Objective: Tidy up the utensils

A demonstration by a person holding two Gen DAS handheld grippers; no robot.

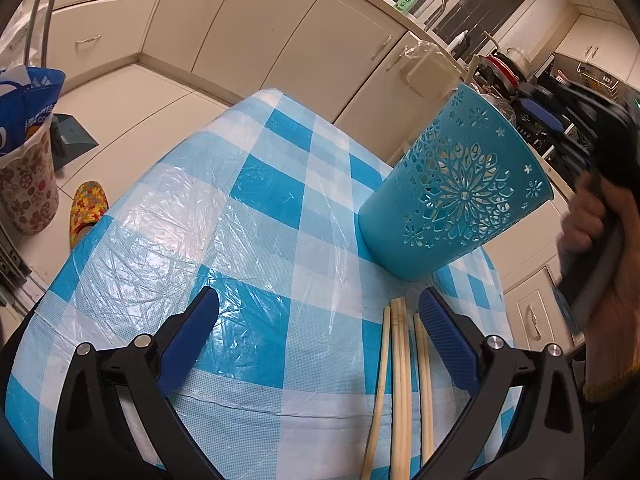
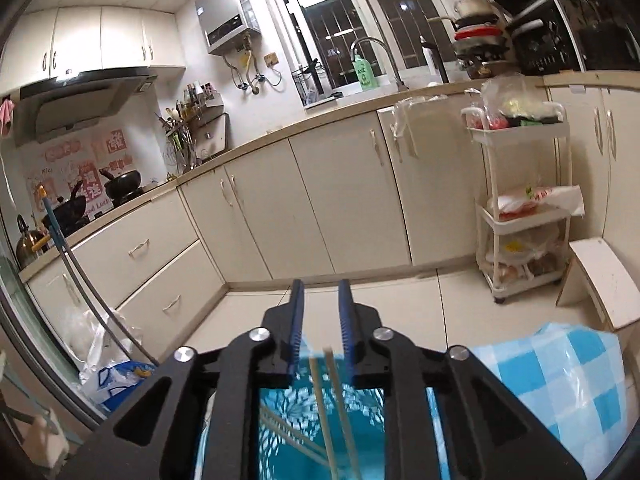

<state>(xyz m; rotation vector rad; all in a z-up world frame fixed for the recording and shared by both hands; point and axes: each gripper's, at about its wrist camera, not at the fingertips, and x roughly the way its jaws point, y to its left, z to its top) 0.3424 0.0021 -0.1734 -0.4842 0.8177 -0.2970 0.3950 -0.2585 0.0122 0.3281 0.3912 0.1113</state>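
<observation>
Left wrist: my left gripper [image 1: 318, 312] is released, jaws wide over the blue-checked plastic tablecloth [image 1: 248, 208]. Pale wooden chopsticks [image 1: 400, 380] lie just inside its right finger, long axis along the fingers, toward the perforated blue plastic holder [image 1: 452, 196] ahead-right.

Right wrist: right gripper [image 2: 321, 296] slightly parted, gripping nothing; two chopsticks [image 2: 332, 408] stand in the holder [image 2: 288, 432] below it.

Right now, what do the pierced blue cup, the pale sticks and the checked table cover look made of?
Pierced blue cup: likely moulded plastic, matte, clean floral cutouts. Pale sticks: probably bamboo or wood, unfinished tan. Checked table cover: thin plastic sheet, glossy, creased.
</observation>
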